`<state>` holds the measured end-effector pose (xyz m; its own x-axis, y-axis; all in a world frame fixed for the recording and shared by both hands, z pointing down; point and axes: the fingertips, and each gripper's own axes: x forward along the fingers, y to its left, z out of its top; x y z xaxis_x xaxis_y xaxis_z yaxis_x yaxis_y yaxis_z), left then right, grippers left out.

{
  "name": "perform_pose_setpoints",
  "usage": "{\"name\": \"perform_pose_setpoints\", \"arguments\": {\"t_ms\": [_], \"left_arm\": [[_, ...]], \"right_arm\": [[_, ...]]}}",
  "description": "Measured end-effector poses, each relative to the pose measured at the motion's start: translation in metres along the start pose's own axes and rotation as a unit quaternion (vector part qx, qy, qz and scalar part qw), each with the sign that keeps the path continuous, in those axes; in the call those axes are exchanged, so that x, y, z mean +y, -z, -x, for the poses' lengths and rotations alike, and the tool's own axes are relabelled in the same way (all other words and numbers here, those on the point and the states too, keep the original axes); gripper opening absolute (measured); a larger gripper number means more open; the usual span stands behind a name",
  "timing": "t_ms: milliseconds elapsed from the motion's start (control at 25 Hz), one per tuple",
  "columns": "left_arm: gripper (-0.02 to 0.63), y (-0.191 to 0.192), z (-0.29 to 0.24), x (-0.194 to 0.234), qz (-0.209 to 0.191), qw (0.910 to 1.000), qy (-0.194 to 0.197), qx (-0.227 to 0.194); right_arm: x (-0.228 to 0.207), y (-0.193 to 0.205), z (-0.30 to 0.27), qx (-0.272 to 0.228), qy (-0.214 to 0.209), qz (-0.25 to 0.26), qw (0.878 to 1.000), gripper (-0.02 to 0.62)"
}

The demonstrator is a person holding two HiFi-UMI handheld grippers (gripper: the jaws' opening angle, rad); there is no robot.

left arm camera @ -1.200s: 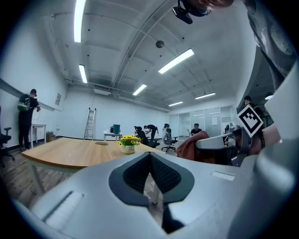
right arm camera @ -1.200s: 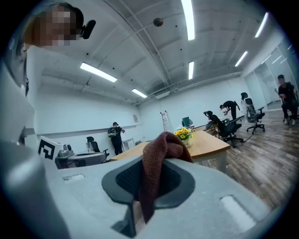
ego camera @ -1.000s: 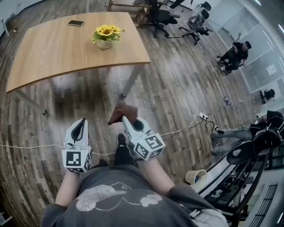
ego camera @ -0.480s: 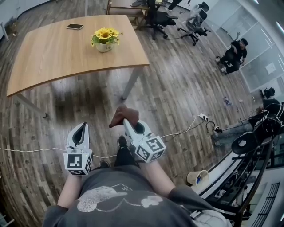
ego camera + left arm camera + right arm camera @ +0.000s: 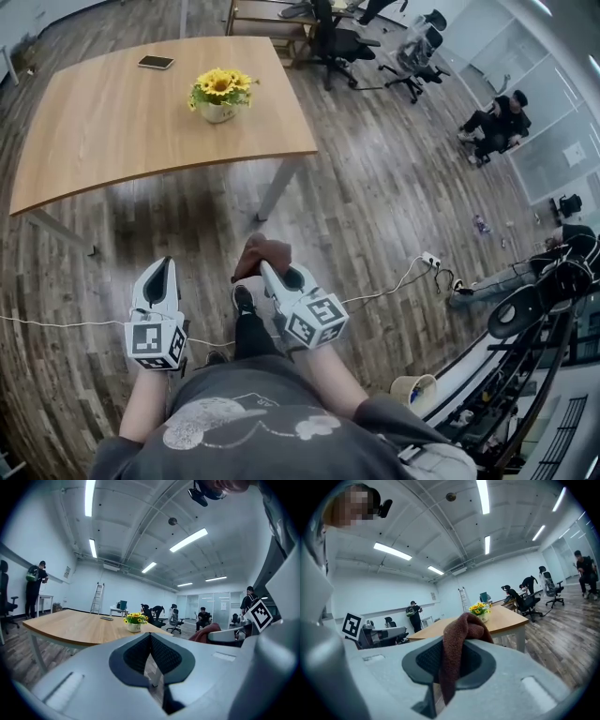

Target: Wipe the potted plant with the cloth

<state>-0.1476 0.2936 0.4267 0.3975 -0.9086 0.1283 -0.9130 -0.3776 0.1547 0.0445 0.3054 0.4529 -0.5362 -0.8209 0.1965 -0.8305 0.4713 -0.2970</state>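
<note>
Head view: we have taken a step toward the desk [image 5: 112,122]; the plant [image 5: 218,92] on it stays well ahead. Our right tongs [image 5: 265,266] clamp the cloth [image 5: 259,253]; our left tongs [image 5: 157,266] are closed and empty. Wiping is not begun.

Floor [image 5: 375,216]: grey-brown wood planks, worn in tone, running the length of the room.
Table [image 5: 112,122]: light wooden top, curved near edge, pale legs; a dark phone [image 5: 156,62] lies near its far side.
Office chairs [image 5: 337,42]: black, on castors, grouped beyond the table.
Walls [image 5: 18,541]: plain white; a ladder [image 5: 97,598] leans at the far end.
Glass partition [image 5: 220,604]: at the far right, lit rooms behind it.
Ceiling lights [image 5: 189,540]: long white strips on an exposed grey ceiling.
Cable [image 5: 56,323]: white, trailing across the floor to a power strip [image 5: 431,260].
Bucket [image 5: 414,386]: small, pale, on the floor.
</note>
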Motion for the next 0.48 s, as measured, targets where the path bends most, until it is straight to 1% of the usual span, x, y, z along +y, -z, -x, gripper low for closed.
{"name": "perform_pose_setpoints", "arguments": {"t_ms": [80,160,240,320,480], "left_arm": [[0.018,-0.003,-0.020,0.002,-0.001,1.0000,-0.004,0.000],[0.018,-0.011,-0.042,0.002,-0.003,0.9999,0.003,-0.010],[0.018,-0.020,-0.066,0.004,-0.006,0.9998,0.008,-0.020],[0.018,-0.027,-0.091,0.008,-0.010,0.9997,0.002,-0.022],[0.018,-0.037,-0.135,0.009,-0.016,0.9995,-0.013,-0.022]], "right_arm": [[-0.015,-0.013,-0.018,-0.009,-0.010,-0.005,1.000,0.044],[-0.030,-0.026,-0.039,-0.015,-0.021,-0.009,1.000,0.044],[-0.046,-0.036,-0.060,-0.011,-0.029,-0.001,1.000,0.044],[-0.062,-0.046,-0.080,-0.007,-0.037,0.009,0.999,0.044],[-0.097,-0.066,-0.106,-0.004,-0.047,0.010,0.999,0.044]]}}
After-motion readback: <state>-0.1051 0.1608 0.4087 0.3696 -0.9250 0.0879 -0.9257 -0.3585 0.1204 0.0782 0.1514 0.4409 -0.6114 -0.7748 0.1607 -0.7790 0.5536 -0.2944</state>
